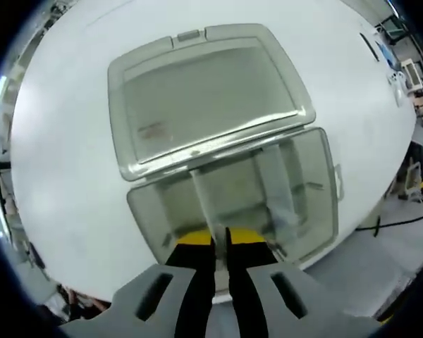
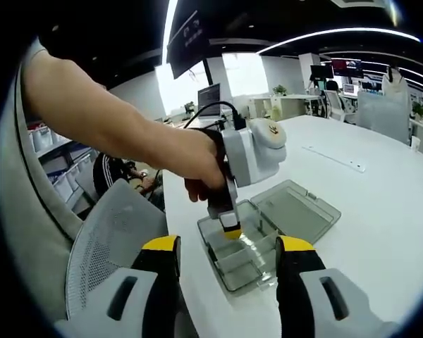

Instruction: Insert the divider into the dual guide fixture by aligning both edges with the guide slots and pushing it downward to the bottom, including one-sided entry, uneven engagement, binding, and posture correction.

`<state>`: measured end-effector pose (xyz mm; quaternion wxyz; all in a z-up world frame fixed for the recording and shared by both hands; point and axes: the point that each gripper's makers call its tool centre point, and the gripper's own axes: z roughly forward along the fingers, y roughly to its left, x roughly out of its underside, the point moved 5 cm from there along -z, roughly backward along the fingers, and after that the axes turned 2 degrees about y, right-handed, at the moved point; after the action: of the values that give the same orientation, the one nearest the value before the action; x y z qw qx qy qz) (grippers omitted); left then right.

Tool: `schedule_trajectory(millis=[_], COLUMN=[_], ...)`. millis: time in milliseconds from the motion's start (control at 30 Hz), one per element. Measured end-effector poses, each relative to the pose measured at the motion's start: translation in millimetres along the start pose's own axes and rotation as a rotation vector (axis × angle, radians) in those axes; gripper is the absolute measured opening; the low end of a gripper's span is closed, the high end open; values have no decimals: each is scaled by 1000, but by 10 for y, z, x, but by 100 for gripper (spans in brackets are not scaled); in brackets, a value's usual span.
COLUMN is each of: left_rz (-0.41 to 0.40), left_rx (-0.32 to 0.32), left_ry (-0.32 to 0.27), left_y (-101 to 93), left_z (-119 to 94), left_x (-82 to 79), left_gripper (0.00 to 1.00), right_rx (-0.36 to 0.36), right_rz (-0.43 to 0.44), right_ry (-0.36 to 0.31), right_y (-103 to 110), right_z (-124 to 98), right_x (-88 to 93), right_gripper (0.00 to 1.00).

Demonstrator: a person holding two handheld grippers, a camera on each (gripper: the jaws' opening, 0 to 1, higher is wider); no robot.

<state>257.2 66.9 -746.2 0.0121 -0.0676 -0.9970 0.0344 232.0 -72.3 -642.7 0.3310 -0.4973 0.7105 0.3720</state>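
— So, what is the left gripper (image 1: 220,243) doing?

— Its two black jaws with yellow tips stand almost together, pinched on the near end of a thin clear divider (image 1: 206,204). The divider stands on edge inside the clear plastic box (image 1: 317,211), running from the near wall toward the hinge side.

— And in the right gripper view?

— There the left gripper (image 2: 230,231) shows from outside, held in a person's hand (image 2: 197,172), pointing down into the box (image 2: 233,271). Its yellow tip sits at the top edge of the near compartments.

— How is the box laid out?

— It sits on a white table (image 1: 70,155), near the table's edge. The hinged lid (image 1: 204,98) lies flat, thrown open beyond the tray. A second clear divider (image 1: 278,186) stands in the tray to the right of the held one, also running front to back.

— Does the held divider reach the bottom?

— I cannot tell; the clear plastic hides its lower edge.

— And the right gripper (image 2: 228,264)?

— Its jaws stand wide apart with nothing between them, hanging above the table's near edge, short of the box. A grey mesh chair (image 2: 109,232) is at the left, beside the table.
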Motion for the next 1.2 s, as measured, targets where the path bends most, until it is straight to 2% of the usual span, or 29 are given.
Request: schedule_trajectory(millis=[767, 1200], left_rz=[-8, 11], left_rx=[-1, 55], left_ry=[-12, -85], left_y=[4, -3], left_z=[71, 39], left_x=[-5, 31], left_gripper=[3, 9], right_rx=[7, 12], right_rz=[8, 7], right_ry=[-4, -12], right_y=[-19, -2], right_z=[-24, -65], right_x=[15, 10], right_gripper=[51, 51])
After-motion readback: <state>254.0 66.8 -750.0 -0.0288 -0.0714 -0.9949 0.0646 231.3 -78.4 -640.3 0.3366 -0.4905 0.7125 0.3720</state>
